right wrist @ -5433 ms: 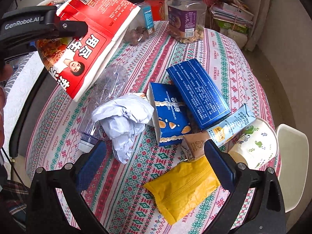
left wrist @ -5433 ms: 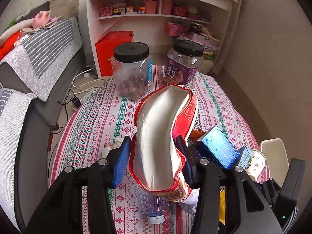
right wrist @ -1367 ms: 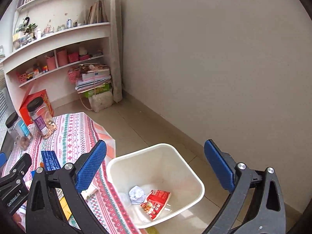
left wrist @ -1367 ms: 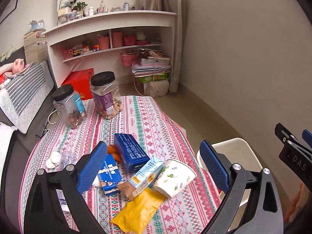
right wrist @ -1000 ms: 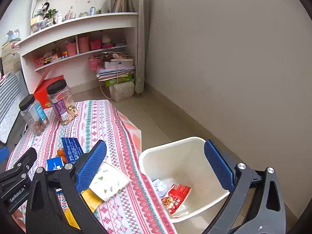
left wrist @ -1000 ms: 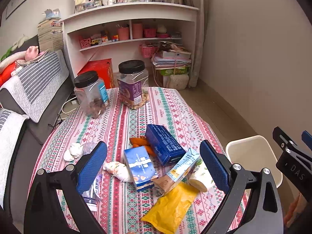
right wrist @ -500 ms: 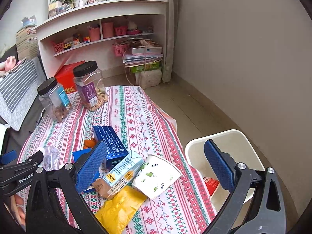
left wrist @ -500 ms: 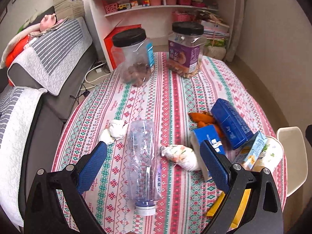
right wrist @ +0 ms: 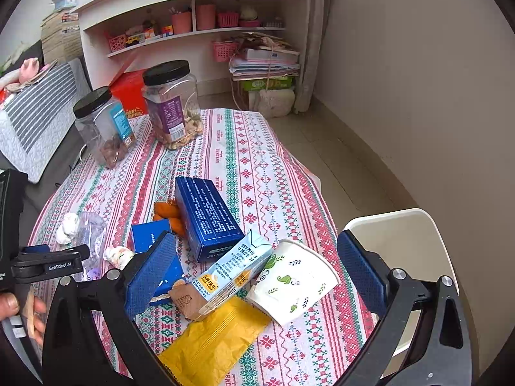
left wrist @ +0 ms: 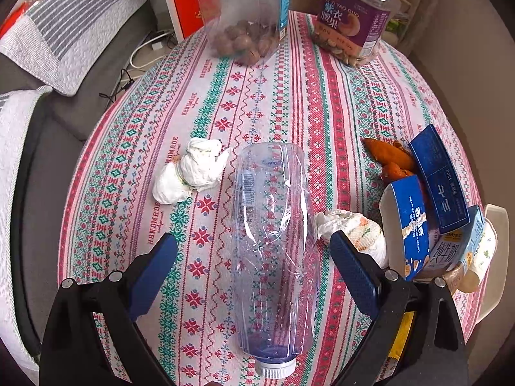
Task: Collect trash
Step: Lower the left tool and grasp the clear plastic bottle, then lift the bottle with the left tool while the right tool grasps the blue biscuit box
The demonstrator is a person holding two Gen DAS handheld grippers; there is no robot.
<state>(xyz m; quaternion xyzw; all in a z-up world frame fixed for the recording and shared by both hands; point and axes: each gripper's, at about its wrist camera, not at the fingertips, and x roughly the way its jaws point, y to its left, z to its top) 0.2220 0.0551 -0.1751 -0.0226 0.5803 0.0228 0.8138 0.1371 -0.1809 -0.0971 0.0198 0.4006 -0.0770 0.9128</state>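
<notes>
Lowered left tool [left wrist: 252, 257] now straddles crumpled clear bottle [left wrist: 273, 225]

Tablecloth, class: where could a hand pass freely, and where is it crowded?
Free: the striped tablecloth between the two jars and the plastic bottle. Crowded: the right edge, where blue boxes, carton, paper cup and yellow packet touch.

On the desk [left wrist: 289, 103] lay one clear plastic bottle [left wrist: 273, 234], two crumpled wads of paper [left wrist: 190, 170] [left wrist: 354, 231], two blue boxes [right wrist: 206, 215] [right wrist: 154, 241], one milk carton [right wrist: 225, 273], one paper cup [right wrist: 293, 283] and one yellow packet [right wrist: 212, 341]. Some orange peel pieces [right wrist: 167, 212] lay between the boxes; their number could not be told. Two black-lidded jars [right wrist: 106, 125] [right wrist: 172, 103] stood at the far end. One white bin [right wrist: 408, 238] stood beside the desk.
</notes>
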